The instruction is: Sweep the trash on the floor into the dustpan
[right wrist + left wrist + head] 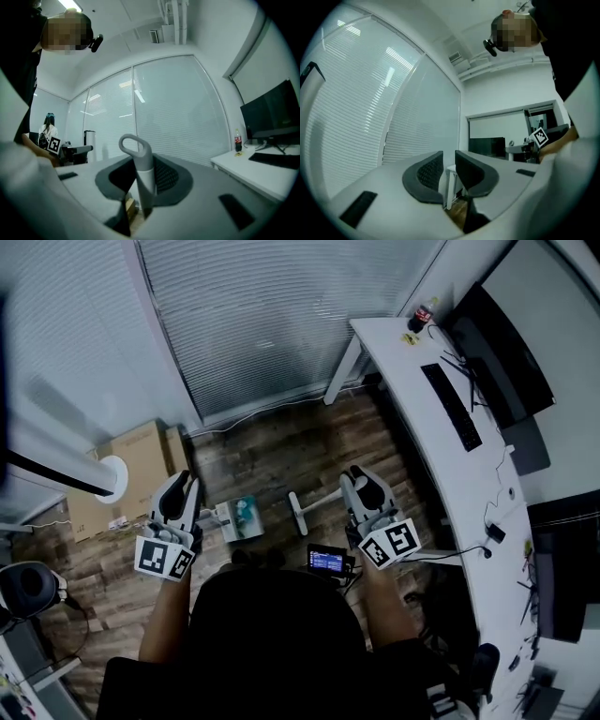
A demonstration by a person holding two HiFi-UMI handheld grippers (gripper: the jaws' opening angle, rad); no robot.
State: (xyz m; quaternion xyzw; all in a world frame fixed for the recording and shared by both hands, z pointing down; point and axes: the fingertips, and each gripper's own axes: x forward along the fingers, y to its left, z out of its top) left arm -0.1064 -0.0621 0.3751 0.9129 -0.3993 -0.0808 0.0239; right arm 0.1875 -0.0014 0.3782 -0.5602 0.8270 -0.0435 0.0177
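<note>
Box (139, 463) left; desk (412, 381) right, w/ keyboard (453, 407) on it.

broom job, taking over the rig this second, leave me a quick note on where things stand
Grippers: the left gripper has its fingers apart with nothing between them. The right gripper is shut on an upright grey and white handle with a loop at its top.
Things: on the wooden floor, a white T-shaped piece by the right gripper is likely the handle's lower end. A small teal and white item lies near the left gripper; I cannot tell what it is.
Done: sweeping tool in hand.
Left: no dustpan clearly made out. Find it, probably take it with the free left gripper, then sweep.
</note>
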